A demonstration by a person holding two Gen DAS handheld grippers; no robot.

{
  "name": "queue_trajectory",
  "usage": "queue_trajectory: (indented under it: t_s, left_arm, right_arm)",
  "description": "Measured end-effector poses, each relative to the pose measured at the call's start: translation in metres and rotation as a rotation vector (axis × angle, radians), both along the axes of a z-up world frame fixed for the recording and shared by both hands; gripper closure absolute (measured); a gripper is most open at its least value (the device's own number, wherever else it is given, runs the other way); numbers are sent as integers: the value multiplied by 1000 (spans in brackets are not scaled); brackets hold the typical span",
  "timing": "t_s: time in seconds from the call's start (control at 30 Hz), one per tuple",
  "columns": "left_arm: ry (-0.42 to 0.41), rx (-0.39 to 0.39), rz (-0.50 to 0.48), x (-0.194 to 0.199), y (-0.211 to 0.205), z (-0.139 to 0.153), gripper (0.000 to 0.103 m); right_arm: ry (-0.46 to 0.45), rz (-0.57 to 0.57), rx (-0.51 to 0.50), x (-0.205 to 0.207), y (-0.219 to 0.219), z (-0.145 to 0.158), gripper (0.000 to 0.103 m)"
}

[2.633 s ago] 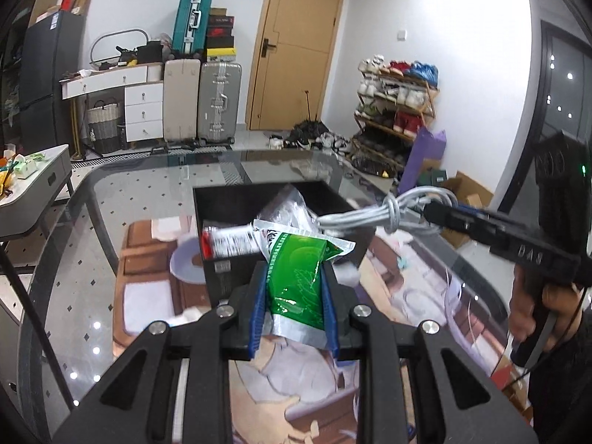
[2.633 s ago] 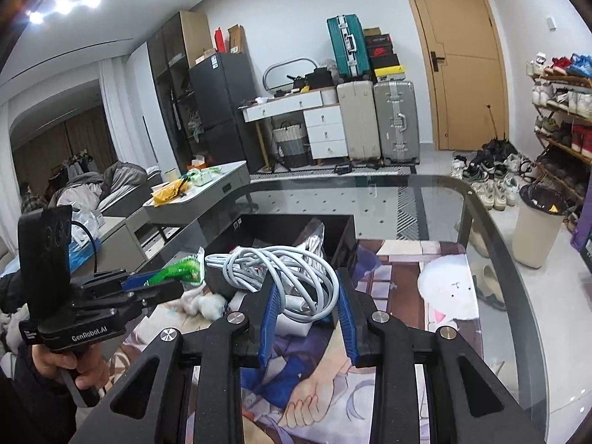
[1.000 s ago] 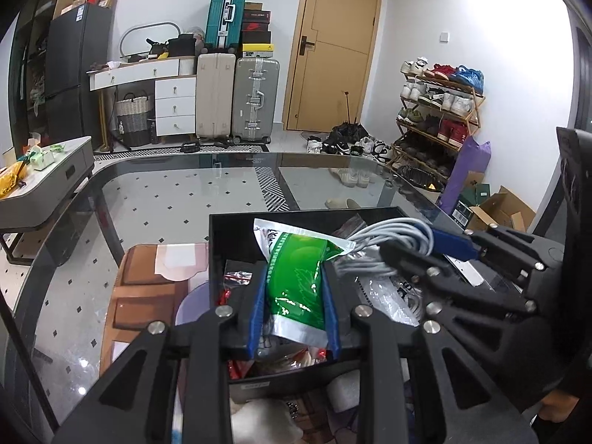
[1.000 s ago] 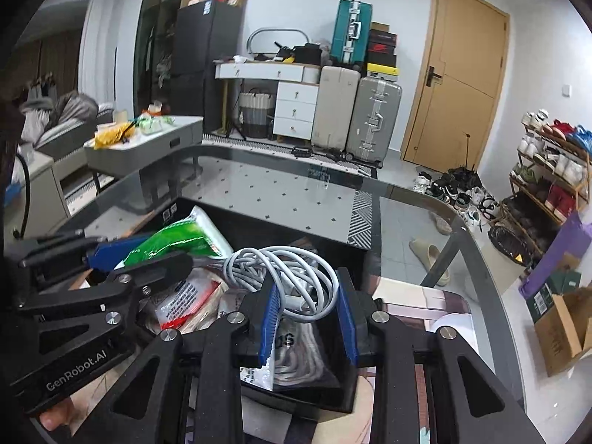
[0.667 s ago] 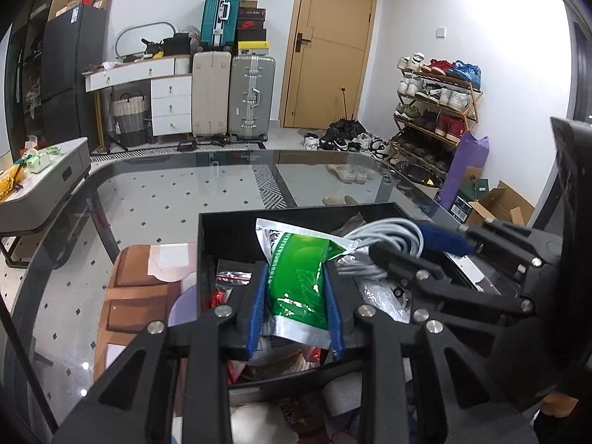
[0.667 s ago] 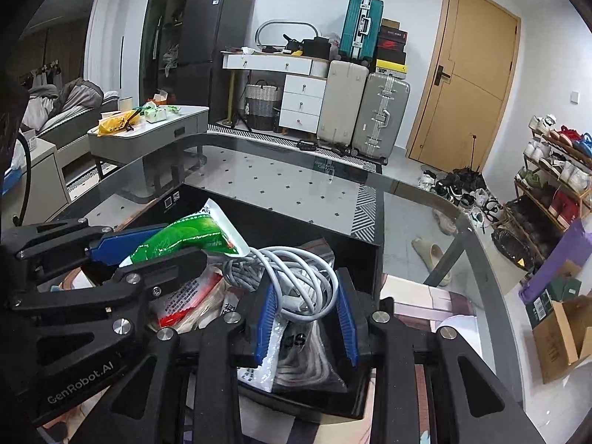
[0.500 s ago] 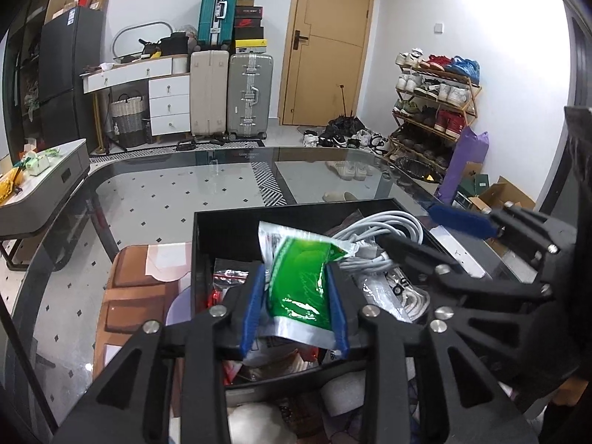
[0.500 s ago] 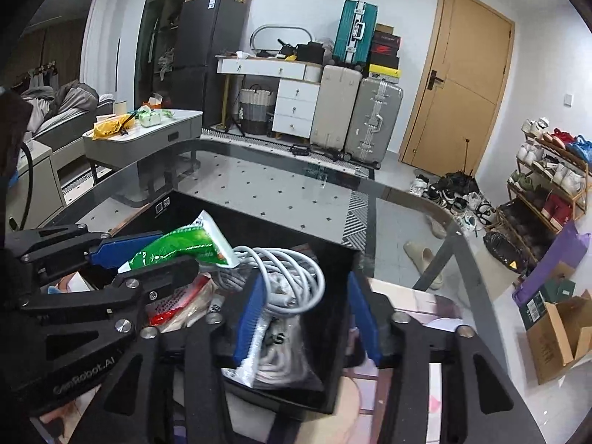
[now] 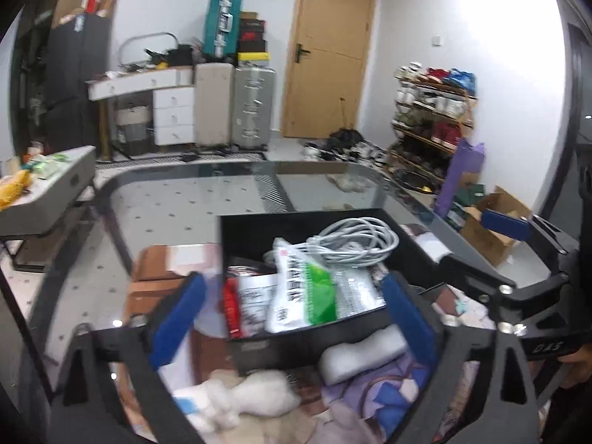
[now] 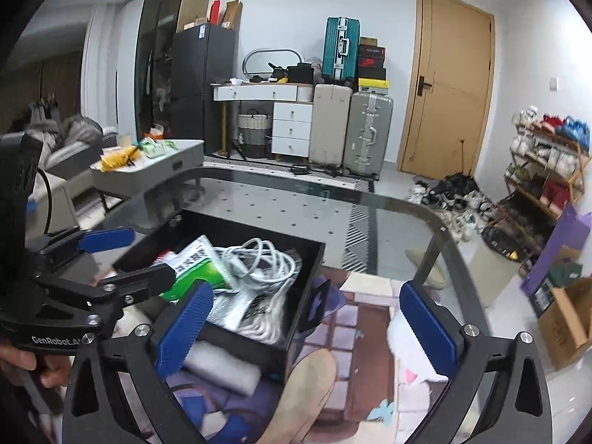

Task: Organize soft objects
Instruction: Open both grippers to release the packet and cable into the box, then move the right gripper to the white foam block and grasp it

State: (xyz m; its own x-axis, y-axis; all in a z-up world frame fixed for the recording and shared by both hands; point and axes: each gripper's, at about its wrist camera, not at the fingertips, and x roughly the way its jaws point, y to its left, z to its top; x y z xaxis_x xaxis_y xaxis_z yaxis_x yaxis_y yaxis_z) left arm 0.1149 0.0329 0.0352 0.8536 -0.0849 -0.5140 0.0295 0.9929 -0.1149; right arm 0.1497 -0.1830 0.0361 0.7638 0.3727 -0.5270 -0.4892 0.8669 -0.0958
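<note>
where plush toy (image 9: pixel 255 396) sits, black bin (image 9: pixel 281 347) behind

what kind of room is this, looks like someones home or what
Most likely a lived-in home, probably an entry or living area: a shoe rack full of shoes beside a wooden door, suitcases stacked against the wall, and a glass table in front.

"GenRobot.AI" on left tool (image 10: pixel 109 259), "DAS" on right tool (image 9: pixel 477 248)

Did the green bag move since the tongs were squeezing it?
Yes. The green bag dropped out of the left tongs, whose jaws are opening, and now lies inside the black box, beside the cable.
</note>
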Motion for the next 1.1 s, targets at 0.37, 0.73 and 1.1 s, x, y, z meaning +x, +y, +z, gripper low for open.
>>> queue_trajectory:
  t_s: [0.37, 0.73, 1.1]
  left_arm:
    - [15, 32, 24, -37, 18, -4, 0]
    - [114, 15, 38, -47, 26, -32, 0]
    - [166, 4, 34, -44, 30, -43, 0]
  right_arm:
    - [53, 60, 11, -18, 4, 7, 1]
    - [133, 65, 17, -21, 1, -8, 1]
    - [173, 87, 2, -18, 10, -17, 1]
